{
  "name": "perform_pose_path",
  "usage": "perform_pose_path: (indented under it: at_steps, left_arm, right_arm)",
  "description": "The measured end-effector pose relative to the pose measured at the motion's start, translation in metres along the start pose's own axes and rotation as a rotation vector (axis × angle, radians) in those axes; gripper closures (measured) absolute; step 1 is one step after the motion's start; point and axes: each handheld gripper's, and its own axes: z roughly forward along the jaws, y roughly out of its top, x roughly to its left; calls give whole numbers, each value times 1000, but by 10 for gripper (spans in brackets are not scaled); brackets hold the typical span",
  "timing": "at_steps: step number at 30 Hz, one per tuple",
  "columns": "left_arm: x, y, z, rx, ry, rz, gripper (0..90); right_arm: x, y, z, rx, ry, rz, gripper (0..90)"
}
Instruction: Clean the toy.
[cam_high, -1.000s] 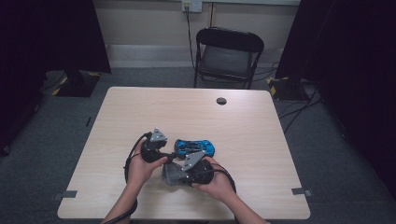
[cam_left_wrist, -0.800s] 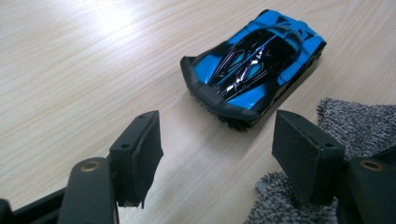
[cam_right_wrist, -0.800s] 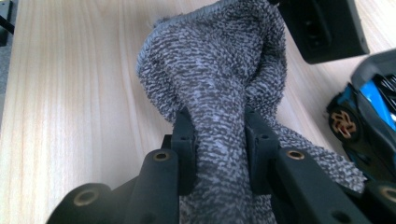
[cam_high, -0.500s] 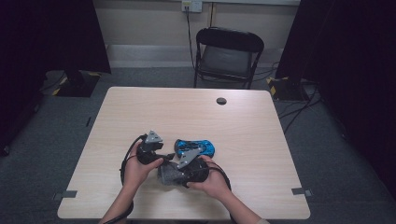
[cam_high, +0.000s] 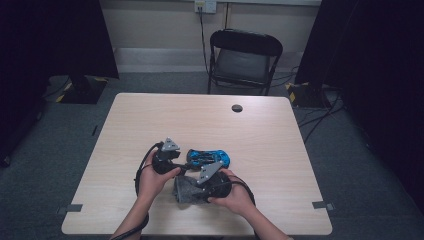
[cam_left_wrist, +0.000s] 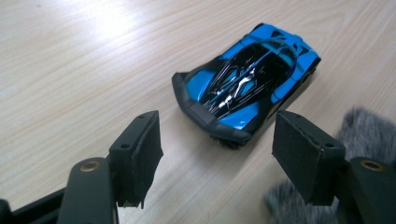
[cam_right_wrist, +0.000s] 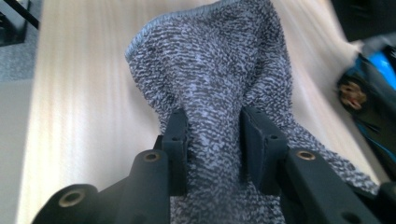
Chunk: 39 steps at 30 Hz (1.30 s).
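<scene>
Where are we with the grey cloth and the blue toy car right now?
Done: the right gripper has the grey knit cloth bunched between its jaws, which have just been closing on it. In hand: the left gripper stands open just short of the blue toy car, jaws either side of its near end, not touching. Left: the car sits bare on the table, so likely gripping it and bringing cloth and car together.

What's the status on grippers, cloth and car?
Left hand-held gripper open, aimed at blue toy car. Right hand-held gripper just closing, pads pinching grey knit cloth. Nothing between left gripper and car.
</scene>
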Motion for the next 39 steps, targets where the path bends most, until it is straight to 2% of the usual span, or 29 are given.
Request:
perform_pose_path:
  at_steps: [5,8,10,12,15,19,23,26,31,34,36,39]
  left_arm:
    - [-1,2,-1,2,1,-2,329]
    - [-1,2,-1,0,1,0,329]
    - [-1,1,-1,-2,7,0,330]
    - [0,0,-1,7,3,3,330]
    - [-2,-2,2,3,-1,-20,330]
    - [-4,-2,3,10,-4,-5,330]
    - [-5,0,1,0,-2,-11,330]
    - [-5,2,0,-2,2,2,330]
    - [-6,4,-1,-5,-5,-2,330]
    - [-5,4,0,-4,-11,-8,327]
    - [-5,3,2,-2,-17,-17,327]
    - [-3,1,3,9,-23,-19,326]
  right_arm:
    - [11,9,9,-15,23,-11,646]
    - [14,12,12,-19,30,-9,551]
    - [13,11,9,-20,34,2,520]
    - [11,9,5,-16,32,11,475]
    - [6,4,-2,-29,31,48,419]
    - [-1,0,-10,-37,23,73,355]
    - [-5,1,-18,-35,17,73,310]
    - [-8,1,-26,-38,14,77,307]
    - [-14,-3,-37,-45,-13,87,286]
    - [-23,-8,-44,-65,-37,104,288]
    - [-29,-11,-48,-62,-45,116,294]
    - [-42,-17,-53,-64,-80,121,289]
